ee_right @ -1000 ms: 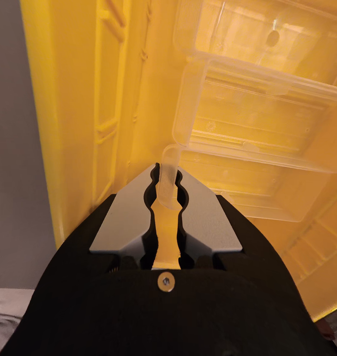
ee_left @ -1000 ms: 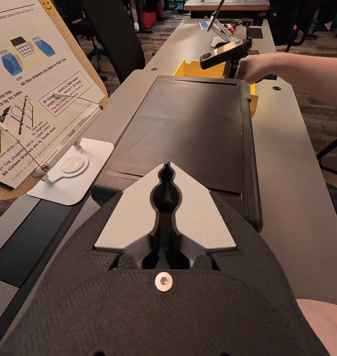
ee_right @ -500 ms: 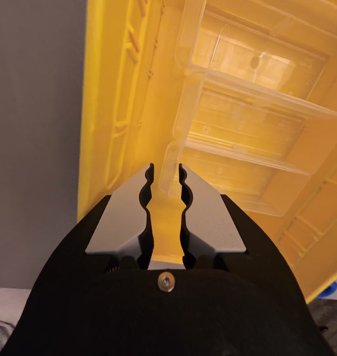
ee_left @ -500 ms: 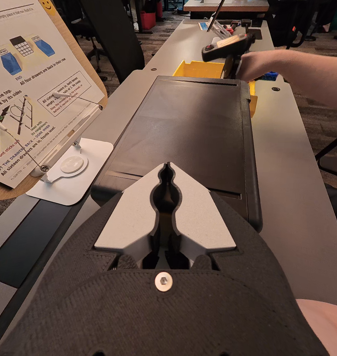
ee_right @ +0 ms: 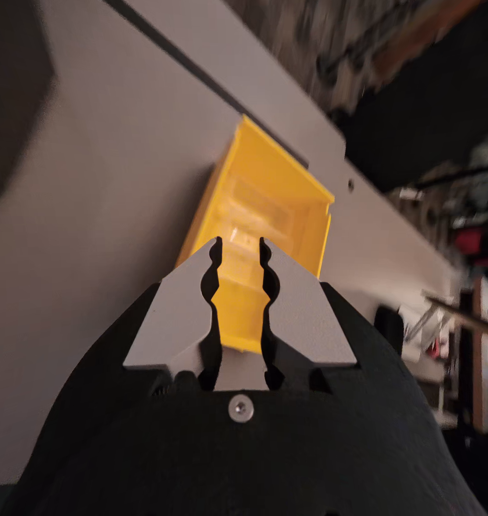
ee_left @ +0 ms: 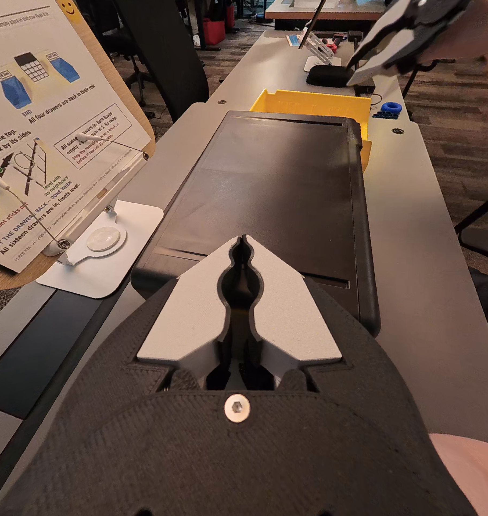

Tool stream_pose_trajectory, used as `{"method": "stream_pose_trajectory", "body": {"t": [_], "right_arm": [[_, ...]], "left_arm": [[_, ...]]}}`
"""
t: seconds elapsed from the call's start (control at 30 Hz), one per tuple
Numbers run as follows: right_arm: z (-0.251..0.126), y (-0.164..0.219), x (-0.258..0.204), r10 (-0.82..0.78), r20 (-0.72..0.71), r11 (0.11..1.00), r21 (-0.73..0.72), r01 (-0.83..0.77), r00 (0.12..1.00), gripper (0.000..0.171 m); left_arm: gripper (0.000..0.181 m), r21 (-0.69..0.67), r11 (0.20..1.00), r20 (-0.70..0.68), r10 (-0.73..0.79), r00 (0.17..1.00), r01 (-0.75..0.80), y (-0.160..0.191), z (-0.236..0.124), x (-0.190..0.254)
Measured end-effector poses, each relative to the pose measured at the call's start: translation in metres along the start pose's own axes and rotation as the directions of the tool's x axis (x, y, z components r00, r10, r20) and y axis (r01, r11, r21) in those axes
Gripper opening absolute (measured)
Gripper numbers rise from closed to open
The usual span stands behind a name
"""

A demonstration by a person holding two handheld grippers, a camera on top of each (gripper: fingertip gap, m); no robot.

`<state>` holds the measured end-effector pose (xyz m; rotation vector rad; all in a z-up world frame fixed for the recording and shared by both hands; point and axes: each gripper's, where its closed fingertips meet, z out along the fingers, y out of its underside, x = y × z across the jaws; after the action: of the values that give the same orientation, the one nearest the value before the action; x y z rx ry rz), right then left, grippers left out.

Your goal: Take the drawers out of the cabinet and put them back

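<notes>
Looks like the take-out half: the long grey desk (ee_left: 421,251) carries the flat black plastic cabinet (ee_left: 270,195), with the yellow plastic bin (ee_right: 268,212) behind it holding clear drawers (ee_right: 254,223). Next move is probably back to the cabinet front. Right hand-held gripper (ee_right: 238,243) hangs above, parted and empty; left hand-held gripper (ee_left: 243,240) is pinched closed on nothing.

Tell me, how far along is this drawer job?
Partly done, by the look of it. Clear drawers already lie in the yellow bin. The right gripper is open and empty above the bin, so nothing is in hand; the left gripper is shut over the black cabinet. The cabinet's front is hidden, so what's left is unclear.
</notes>
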<state>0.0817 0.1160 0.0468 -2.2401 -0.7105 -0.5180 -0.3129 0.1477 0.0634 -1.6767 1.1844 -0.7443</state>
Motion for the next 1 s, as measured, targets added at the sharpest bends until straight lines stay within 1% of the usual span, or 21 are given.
{"method": "stream_pose_trajectory", "body": {"t": [0.03,0.1,0.13,0.17,0.23,0.3,0.33,0.4,0.43,0.47,0.53,0.6,0.7,0.8,0.9,0.93,1.0], "right_arm": [[-0.012,-0.016,-0.016,-0.051,0.002,0.994,0.095,0.051,0.999,0.026],[-0.033,-0.044,-0.055,-0.191,-0.018,0.939,0.286,0.189,0.981,0.029],[-0.042,-0.055,-0.074,-0.263,-0.066,0.888,0.373,0.268,0.963,0.037],[-0.049,-0.062,-0.091,-0.32,-0.141,0.829,0.436,0.349,0.937,0.04],[-0.055,-0.068,-0.121,-0.395,-0.307,0.719,0.484,0.499,0.866,0.04],[-0.058,-0.071,-0.149,-0.407,-0.424,0.614,0.529,0.585,0.81,0.037],[-0.059,-0.071,-0.164,-0.397,-0.453,0.567,0.563,0.601,0.798,0.034],[-0.056,-0.07,-0.191,-0.389,-0.489,0.499,0.6,0.625,0.781,0.032],[-0.051,-0.069,-0.203,-0.398,-0.51,0.473,0.598,0.647,0.762,0.034],[-0.044,-0.068,-0.214,-0.415,-0.53,0.446,0.59,0.673,0.74,0.041],[-0.025,-0.065,-0.231,-0.465,-0.555,0.429,0.54,0.724,0.689,0.042],[-0.012,-0.066,-0.238,-0.476,-0.57,0.431,0.512,0.743,0.669,0.038],[-0.008,-0.072,-0.235,-0.448,-0.641,0.409,0.473,0.78,0.624,0.027],[0.003,-0.075,-0.236,-0.47,-0.649,0.408,0.442,0.799,0.598,0.029],[0.012,-0.072,-0.242,-0.5,-0.654,0.384,0.42,0.822,0.568,0.032],[0.013,-0.072,-0.243,-0.499,-0.662,0.377,0.415,0.828,0.559,0.031],[0.012,-0.074,-0.239,-0.471,-0.698,0.375,0.394,0.839,0.539,0.022]], "left_arm": [[0.0,0.0,1.0,0.0,0.0,1.0,0.0,0.0,0.0,0.0],[0.0,0.001,1.0,0.0,-0.002,1.0,0.002,0.0,0.0,0.0],[0.0,0.001,1.0,0.0,-0.003,1.0,0.003,0.0,0.0,0.0],[0.0,0.002,1.0,0.0,-0.004,1.0,0.004,0.0,0.0,0.0],[0.0,0.0,1.0,0.002,-0.003,1.0,0.003,0.0,0.0,0.0],[0.0,-0.003,1.0,0.005,0.0,1.0,0.0,0.0,0.0,0.0],[0.0,-0.004,1.0,0.007,0.0,1.0,0.0,0.0,0.0,0.0],[0.0,-0.004,1.0,0.007,0.001,1.0,-0.001,0.0,0.0,0.0],[0.0,-0.004,1.0,0.007,0.001,1.0,-0.001,0.0,0.0,0.0],[0.0,-0.003,1.0,0.006,0.0,1.0,0.0,0.0,0.0,0.0],[0.0,-0.003,1.0,0.006,-0.002,1.0,0.002,0.0,0.0,0.0],[0.0,-0.004,1.0,0.007,0.001,1.0,0.0,0.0,0.0,0.0],[0.0,-0.006,1.0,0.01,0.003,1.0,-0.003,0.0,0.0,0.0],[0.0,-0.005,1.0,0.008,0.001,1.0,-0.001,0.0,0.0,0.0],[0.0,-0.004,1.0,0.006,0.0,1.0,0.0,0.0,0.0,0.0],[0.0,-0.005,1.0,0.006,0.0,1.0,0.0,0.0,0.0,0.0],[0.0,-0.004,1.0,0.006,0.0,1.0,0.0,0.0,0.0,0.0]]}}
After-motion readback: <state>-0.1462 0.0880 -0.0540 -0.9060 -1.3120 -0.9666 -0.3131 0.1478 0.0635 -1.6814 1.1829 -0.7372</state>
